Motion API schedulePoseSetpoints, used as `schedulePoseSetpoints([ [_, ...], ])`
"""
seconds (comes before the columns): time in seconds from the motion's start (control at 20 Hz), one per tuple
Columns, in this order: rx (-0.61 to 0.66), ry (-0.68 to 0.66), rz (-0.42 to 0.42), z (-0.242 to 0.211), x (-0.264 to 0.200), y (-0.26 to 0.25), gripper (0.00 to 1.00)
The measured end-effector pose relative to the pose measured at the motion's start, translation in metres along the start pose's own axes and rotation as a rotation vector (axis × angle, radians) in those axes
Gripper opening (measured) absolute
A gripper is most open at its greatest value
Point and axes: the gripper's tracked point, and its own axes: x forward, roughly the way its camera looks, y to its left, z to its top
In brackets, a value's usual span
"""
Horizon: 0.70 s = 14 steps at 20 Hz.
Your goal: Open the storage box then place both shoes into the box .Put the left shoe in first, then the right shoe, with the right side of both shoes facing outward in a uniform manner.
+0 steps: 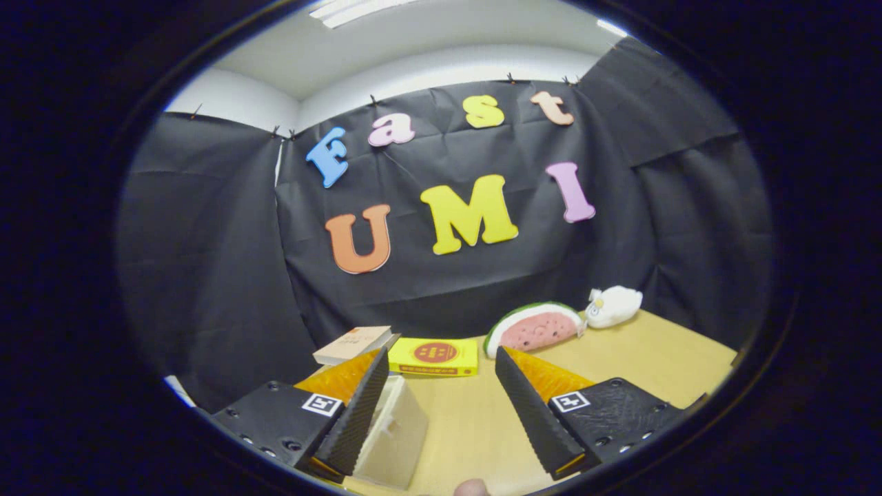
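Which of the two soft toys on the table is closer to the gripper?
The watermelon slice toy, just beyond the right finger of the open gripper. The small white plush sits farther back, beside the booth wall.

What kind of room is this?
Likely a small recording booth in an office: black cloth walls in a wooden table holding books and toys. The open gripper hangs above it, holding nothing.
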Motion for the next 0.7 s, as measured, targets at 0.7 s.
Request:
schedulePoseSetpoints([
  [0.7, -0.083, -0.161, -0.037, 0.028, -0.076, -0.16, 0.95],
])
